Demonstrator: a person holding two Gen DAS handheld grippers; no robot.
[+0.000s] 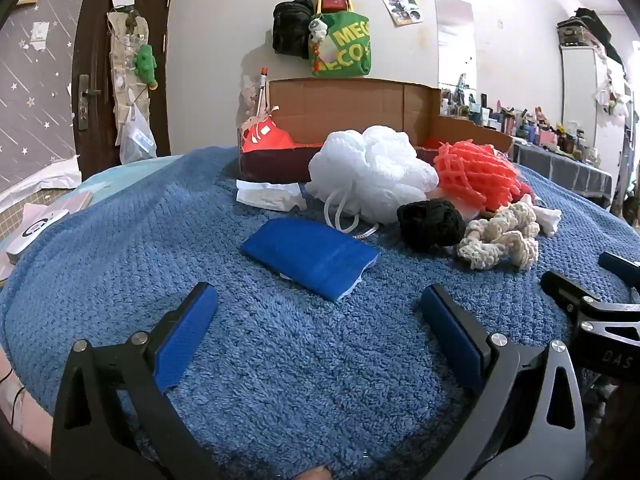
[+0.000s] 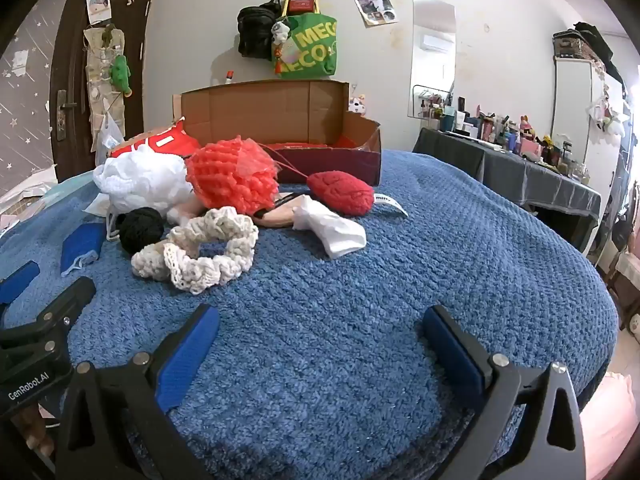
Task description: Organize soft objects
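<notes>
With both jaws held wide and empty, the white loofah's cord [image 1: 352,220] could be snagged and neighbouring pieces dragged along.

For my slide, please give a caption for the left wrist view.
Open left gripper above blue fleece blanket, facing folded blue cloth.

Two mesh poufs [image 1: 372,172], one box [image 1: 352,108].
</notes>
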